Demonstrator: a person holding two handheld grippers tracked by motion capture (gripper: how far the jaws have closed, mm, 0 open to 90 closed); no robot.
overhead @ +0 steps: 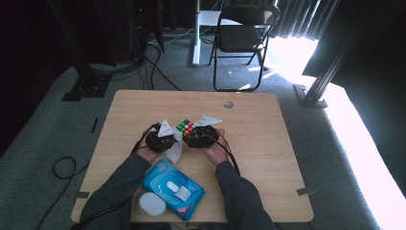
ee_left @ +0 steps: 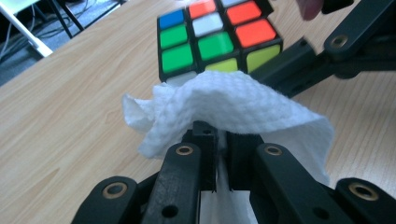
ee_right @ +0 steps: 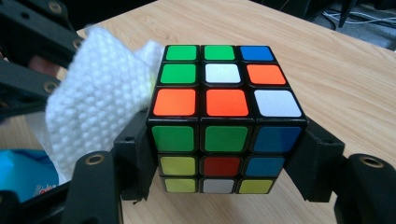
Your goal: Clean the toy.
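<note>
Cube (ee_right: 226, 116) sits clamped between your right gripper (ee_right: 226, 175) jaws near table (overhead: 268, 158) centre; your left gripper (ee_left: 222, 144) is pinched tight on one white wipe (ee_left: 233, 105), touching the cube's side at its 9 o'clock. Wiping looks underway, other faces probably left. One cube, one loose wipe, one blue wipe pack (overhead: 165, 179) at 6 o'clock.

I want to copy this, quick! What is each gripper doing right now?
Left gripper: shut on the white wipe.
Right gripper: shut on the puzzle cube, one jaw on each side.
</note>
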